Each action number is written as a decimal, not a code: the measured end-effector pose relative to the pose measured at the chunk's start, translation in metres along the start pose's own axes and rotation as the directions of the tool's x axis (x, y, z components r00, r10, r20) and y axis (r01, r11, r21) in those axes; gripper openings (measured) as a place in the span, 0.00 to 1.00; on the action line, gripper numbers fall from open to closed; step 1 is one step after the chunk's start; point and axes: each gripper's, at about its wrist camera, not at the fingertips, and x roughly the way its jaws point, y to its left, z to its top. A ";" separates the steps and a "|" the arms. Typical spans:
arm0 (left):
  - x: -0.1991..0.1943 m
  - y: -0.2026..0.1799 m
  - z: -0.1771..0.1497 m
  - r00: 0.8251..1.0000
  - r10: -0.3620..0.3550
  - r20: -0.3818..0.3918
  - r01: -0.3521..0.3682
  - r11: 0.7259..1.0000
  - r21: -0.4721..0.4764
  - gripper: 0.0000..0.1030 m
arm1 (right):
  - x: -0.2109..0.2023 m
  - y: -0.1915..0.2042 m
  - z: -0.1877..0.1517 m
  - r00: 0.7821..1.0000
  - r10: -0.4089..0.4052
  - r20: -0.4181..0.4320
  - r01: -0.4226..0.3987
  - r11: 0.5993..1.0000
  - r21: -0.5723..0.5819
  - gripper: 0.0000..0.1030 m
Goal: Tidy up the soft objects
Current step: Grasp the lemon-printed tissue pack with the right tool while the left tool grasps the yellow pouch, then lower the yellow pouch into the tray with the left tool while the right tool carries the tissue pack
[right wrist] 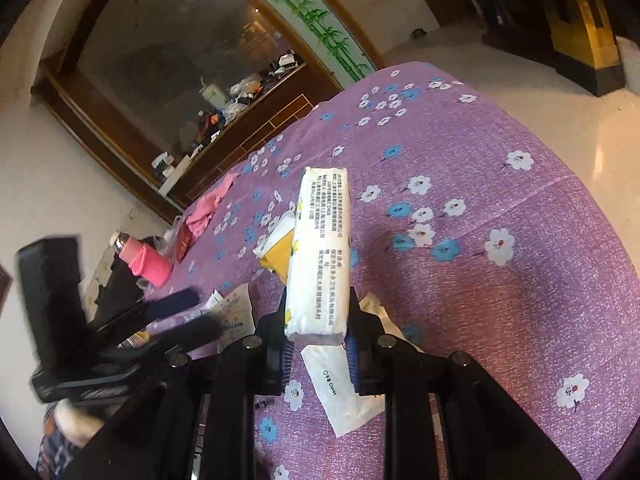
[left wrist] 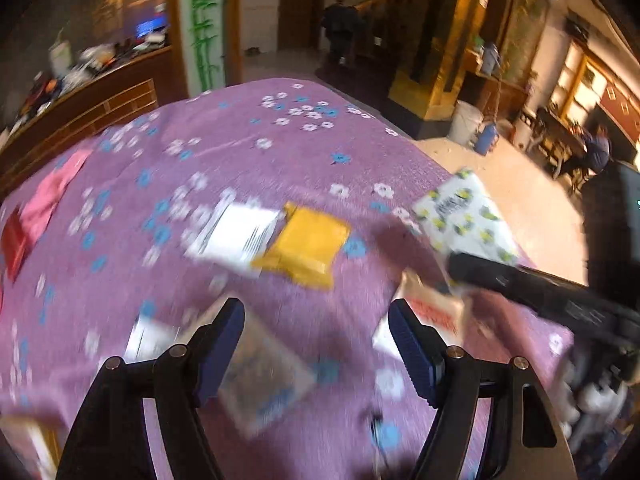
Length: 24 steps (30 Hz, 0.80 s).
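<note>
Pinching the white plastic-wrapped tissue pack (right wrist: 320, 256) in your right fingers (right wrist: 354, 354), left fingers (left wrist: 222, 356) spread empty, you likely next place it at twelve o'clock beside the yellow soft packet (right wrist: 277, 257).

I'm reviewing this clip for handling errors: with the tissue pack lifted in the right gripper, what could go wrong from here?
1. The right gripper pinches the tissue pack only at its near end, so the soft pack may sag or slip out.
2. The left gripper is open above the packets, and its view is motion-blurred; a fast move could knock the yellow packet or the white packet across the purple cloth.
</note>
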 end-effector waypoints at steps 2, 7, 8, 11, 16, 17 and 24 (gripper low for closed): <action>0.020 -0.006 0.012 1.000 0.009 -0.022 -0.008 0.999 0.048 0.78 | -0.006 -0.006 0.002 1.000 0.003 0.019 -0.004 1.000 0.016 0.20; 0.061 -0.015 0.034 0.998 0.038 -0.058 -0.030 0.991 0.127 0.79 | -0.012 -0.022 0.007 0.999 0.023 0.037 -0.026 0.996 0.081 0.21; 0.068 -0.016 0.036 0.997 0.042 -0.065 -0.032 0.990 0.137 0.80 | -0.011 -0.024 0.008 0.999 0.033 0.035 -0.036 0.995 0.096 0.21; 0.081 -0.017 0.038 0.996 0.058 -0.073 -0.047 0.988 0.149 0.81 | -0.009 -0.027 0.008 0.999 0.040 0.030 -0.044 0.993 0.113 0.21; 0.096 -0.017 0.034 0.989 0.117 -0.090 -0.101 0.981 0.167 0.50 | -0.006 -0.026 0.007 0.999 0.033 0.020 -0.035 0.994 0.108 0.21; 0.096 -0.015 0.034 0.991 0.095 -0.095 -0.079 0.984 0.160 0.49 | -0.005 -0.027 0.007 0.999 0.031 0.018 -0.033 0.994 0.108 0.21; 0.052 -0.004 0.030 0.997 0.078 -0.010 -0.077 0.995 0.059 0.49 | -0.002 -0.025 0.006 1.000 0.024 0.015 -0.025 0.995 0.097 0.21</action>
